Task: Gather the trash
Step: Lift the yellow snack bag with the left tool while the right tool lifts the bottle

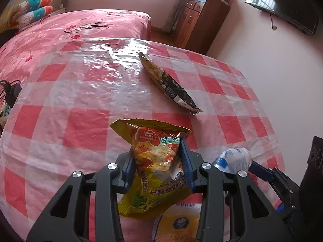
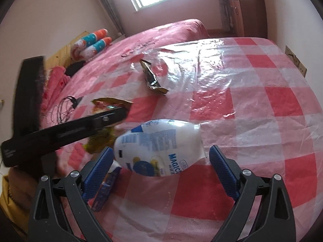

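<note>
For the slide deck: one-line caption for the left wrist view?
Left gripper clamps a yellow snack bag above the checkered table cover; a dark wrapper lies beyond.

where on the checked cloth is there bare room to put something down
Bare: the left half of the cloth, left of the dark wrapper, and the right side beyond the white bag. Crowded: the near edge, where the left gripper holds the yellow bag beside the tissue pack.
</note>
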Tool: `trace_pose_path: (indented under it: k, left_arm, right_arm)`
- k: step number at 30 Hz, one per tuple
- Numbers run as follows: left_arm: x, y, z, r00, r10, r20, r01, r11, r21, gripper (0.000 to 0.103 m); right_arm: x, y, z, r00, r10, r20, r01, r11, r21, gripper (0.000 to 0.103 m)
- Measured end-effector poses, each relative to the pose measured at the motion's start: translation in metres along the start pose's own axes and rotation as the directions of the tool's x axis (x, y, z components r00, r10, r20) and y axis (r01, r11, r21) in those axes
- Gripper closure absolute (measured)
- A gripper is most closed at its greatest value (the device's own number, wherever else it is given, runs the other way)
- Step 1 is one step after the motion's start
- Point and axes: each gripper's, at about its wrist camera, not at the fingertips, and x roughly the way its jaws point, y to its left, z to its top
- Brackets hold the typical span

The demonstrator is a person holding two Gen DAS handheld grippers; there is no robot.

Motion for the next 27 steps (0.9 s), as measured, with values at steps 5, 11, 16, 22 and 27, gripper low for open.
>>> trace_pose_path:
  k: [5, 11, 16, 22, 27]
  left_arm:
    - [-0.005, 0.008, -0.005, 1.0, 0.002, -0.003, -0.002, 1.0, -0.017, 0.061]
    - [-0.012, 0.018, -0.013, 1.0, -0.003, -0.002, 0.003, 0.999, -0.046, 0.061]
    - [-0.017, 0.025, -0.019, 1.0, -0.011, -0.001, 0.011, 0.998, -0.064, 0.061]
    - [-0.023, 0.033, -0.026, 1.0, -0.022, 0.006, 0.023, 0.997, -0.08, 0.061]
    - [-0.026, 0.035, -0.029, 1.0, -0.024, 0.008, 0.025, 0.997, -0.08, 0.061]
  right_arm:
    - [0.008, 0.012, 0.0, 0.998, -0.052, -0.023, 0.05, 0.997, -0.053, 0.004]
    - [0.017, 0.022, 0.001, 0.993, -0.114, -0.04, 0.109, 0.988, -0.105, 0.004]
    - [0.02, 0.024, 0.001, 0.989, -0.141, -0.04, 0.135, 0.984, -0.117, 0.007]
    - [0.018, 0.022, 0.002, 0.99, -0.137, -0.034, 0.133, 0.985, -0.108, 0.01]
    - [0.016, 0.02, 0.002, 0.992, -0.125, -0.029, 0.121, 0.988, -0.1, 0.01]
